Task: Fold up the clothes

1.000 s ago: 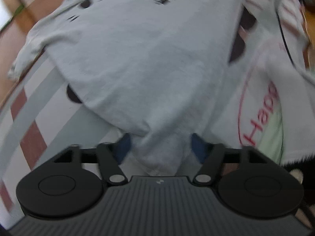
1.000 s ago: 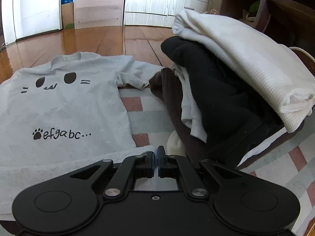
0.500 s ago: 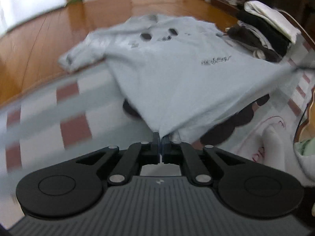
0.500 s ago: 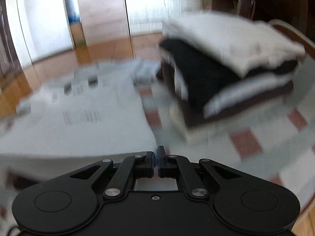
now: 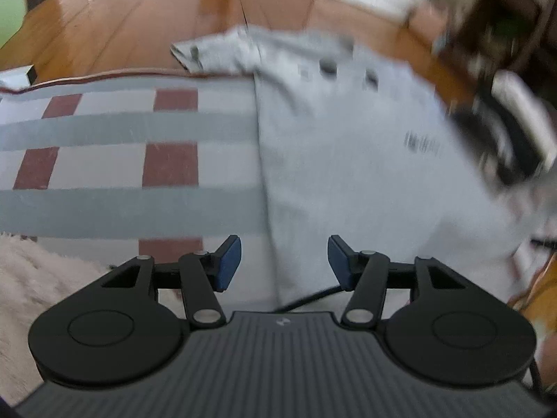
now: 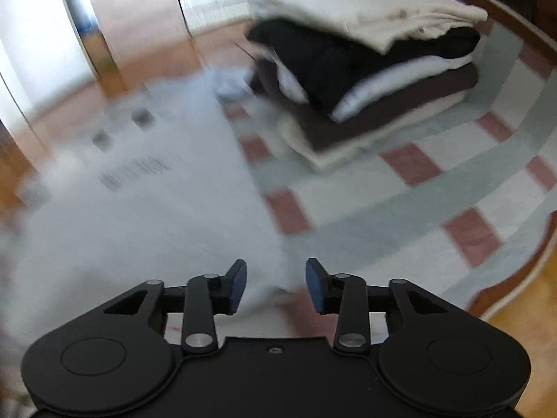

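- Grey T-shirt (image 5: pixel 348 160) spread flat, print up, on checked rug (image 5: pixel 104 167); folded stack (image 6: pixel 365 69) at its 2 o'clock.
- Left tongs (image 5: pixel 284 263), right tongs (image 6: pixel 276 285) both apart, empty, at hem corners.
- Likely laid out for folding; next calls for gripping a side edge.

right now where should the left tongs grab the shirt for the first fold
Probably the sleeve at the far left. It sticks out past the straight side edge of the shirt, lying flat on the rug. Come from the left and pinch its outer end.

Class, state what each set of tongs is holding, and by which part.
Nothing is held: the left tongs and right tongs are both open above the grey T-shirt.
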